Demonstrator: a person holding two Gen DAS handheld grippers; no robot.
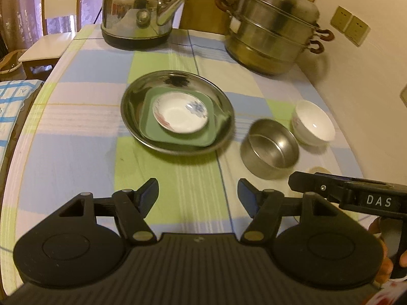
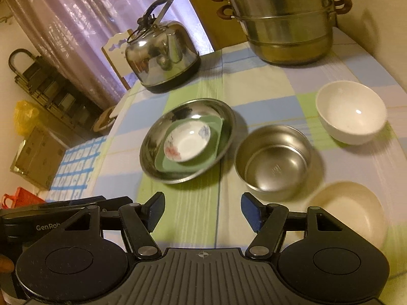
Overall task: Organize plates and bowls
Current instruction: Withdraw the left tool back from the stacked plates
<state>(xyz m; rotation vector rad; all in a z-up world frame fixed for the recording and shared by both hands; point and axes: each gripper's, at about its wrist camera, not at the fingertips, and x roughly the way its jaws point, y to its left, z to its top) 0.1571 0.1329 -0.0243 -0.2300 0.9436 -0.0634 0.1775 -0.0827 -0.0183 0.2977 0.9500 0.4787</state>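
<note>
A steel plate (image 1: 132,106) holds a green square plate (image 1: 150,127) with a small white flowered dish (image 1: 178,114) on top; the stack also shows in the right wrist view (image 2: 152,142). A steel bowl (image 1: 269,150) (image 2: 273,160) stands to its right, a white bowl (image 1: 314,122) (image 2: 351,111) beyond it, and a cream plate (image 2: 351,211) near the front. My left gripper (image 1: 198,195) is open and empty, short of the stack. My right gripper (image 2: 202,209) is open and empty, short of the steel bowl.
A steel kettle (image 1: 140,12) (image 2: 162,50) and a stacked steamer pot (image 1: 272,33) (image 2: 287,20) stand at the back of the checked tablecloth (image 1: 76,152). A chair (image 1: 51,25) stands behind the left edge. A wall runs along the right side.
</note>
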